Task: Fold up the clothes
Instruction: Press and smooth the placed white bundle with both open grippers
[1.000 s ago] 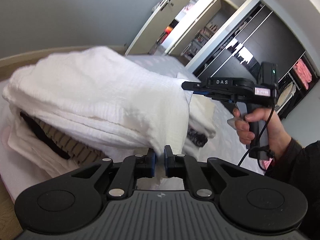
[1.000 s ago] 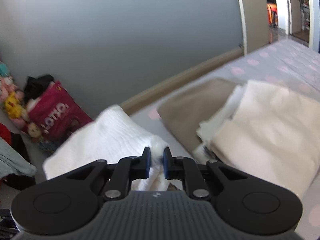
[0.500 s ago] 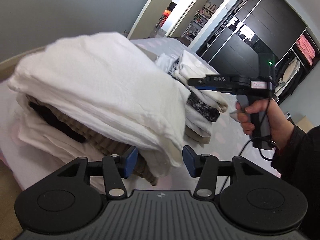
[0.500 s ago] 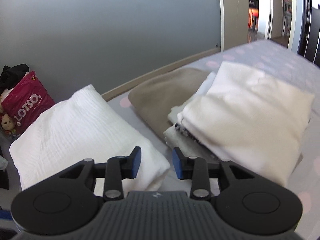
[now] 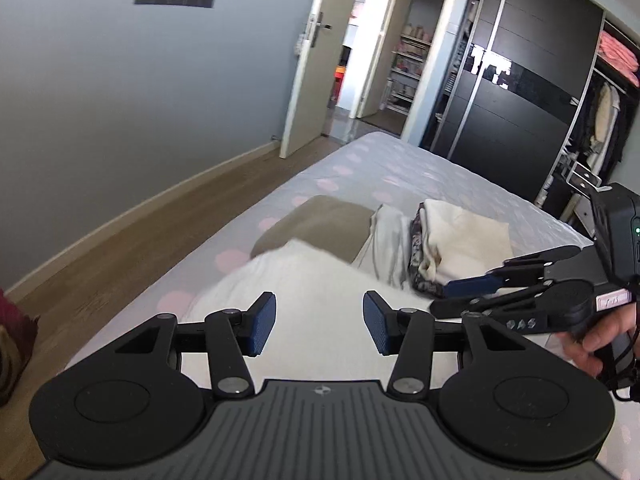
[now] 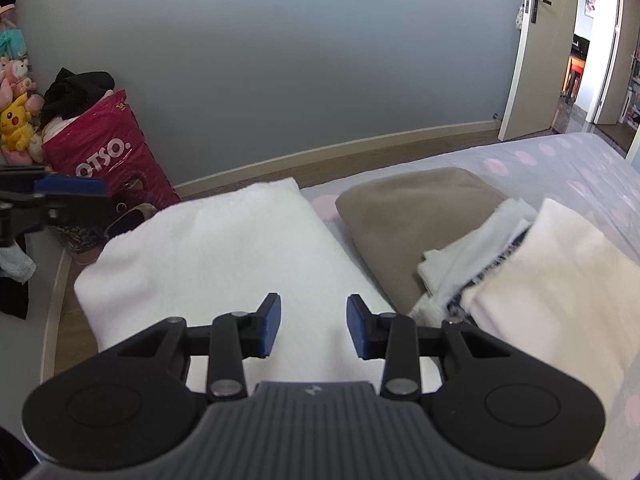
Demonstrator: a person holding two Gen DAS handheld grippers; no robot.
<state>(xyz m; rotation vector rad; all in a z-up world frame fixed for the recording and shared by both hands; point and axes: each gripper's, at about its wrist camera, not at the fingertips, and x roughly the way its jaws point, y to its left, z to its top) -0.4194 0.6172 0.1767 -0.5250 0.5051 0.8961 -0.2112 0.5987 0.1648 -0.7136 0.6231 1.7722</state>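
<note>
A folded white garment [image 6: 224,248] lies flat on the bed's near corner, also in the left wrist view [image 5: 304,280]. My right gripper [image 6: 313,330] hovers open over its near edge, nothing between the pads. My left gripper [image 5: 319,326] is above the same garment; its jaws are closing with nothing between them. In the left wrist view the right gripper [image 5: 444,296] shows at the right, held by a hand [image 5: 600,340]. The left gripper's fingers [image 6: 70,189] show at the left edge of the right wrist view.
A tan folded piece [image 6: 416,208] and a stack topped by a cream garment [image 6: 560,272] lie further along the grey dotted bed [image 5: 400,168]. A pink bag [image 6: 108,152] and plush toys [image 6: 16,120] stand by the wall. Wooden floor [image 5: 140,240] runs alongside; wardrobe [image 5: 512,100] beyond.
Both grippers were shut on the white garment's edge; they have opened, let it go and drawn back and up. The garment now lies flat and still.
</note>
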